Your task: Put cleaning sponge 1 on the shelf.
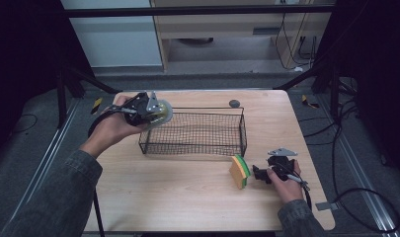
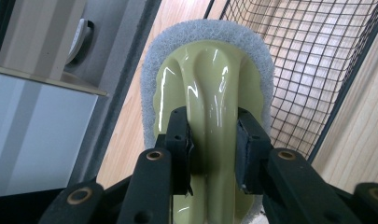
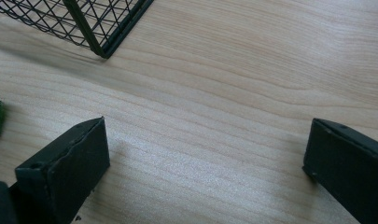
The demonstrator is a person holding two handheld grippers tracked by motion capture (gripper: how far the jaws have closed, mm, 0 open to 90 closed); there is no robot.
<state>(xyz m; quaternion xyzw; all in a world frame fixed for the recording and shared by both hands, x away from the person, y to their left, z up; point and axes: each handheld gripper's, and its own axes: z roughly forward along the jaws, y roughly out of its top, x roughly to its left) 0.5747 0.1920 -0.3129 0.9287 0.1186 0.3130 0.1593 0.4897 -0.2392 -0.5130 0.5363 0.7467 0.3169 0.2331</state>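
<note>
Left gripper view showed the left gripper (image 2: 213, 149) clamped on a scrubber (image 2: 210, 88) held over the basket (image 1: 243, 129) rim, not yet inside. Right gripper (image 3: 205, 163) jaws stood apart beside the sponge (image 1: 240, 171), ungrasped on the table (image 1: 178, 197).

High view above table (image 1: 187, 207) looking forward-down, 2 gripper views close along their fingers (all share the basket (image 1: 195, 131))

A light wooden table (image 1: 187, 197) carries a black wire basket (image 1: 195, 132) near its middle. Just off the basket's near right corner a yellow-and-green sponge (image 1: 240, 171) stands on edge. Behind the basket's far right corner lies a small dark round object (image 1: 234, 103).
</note>
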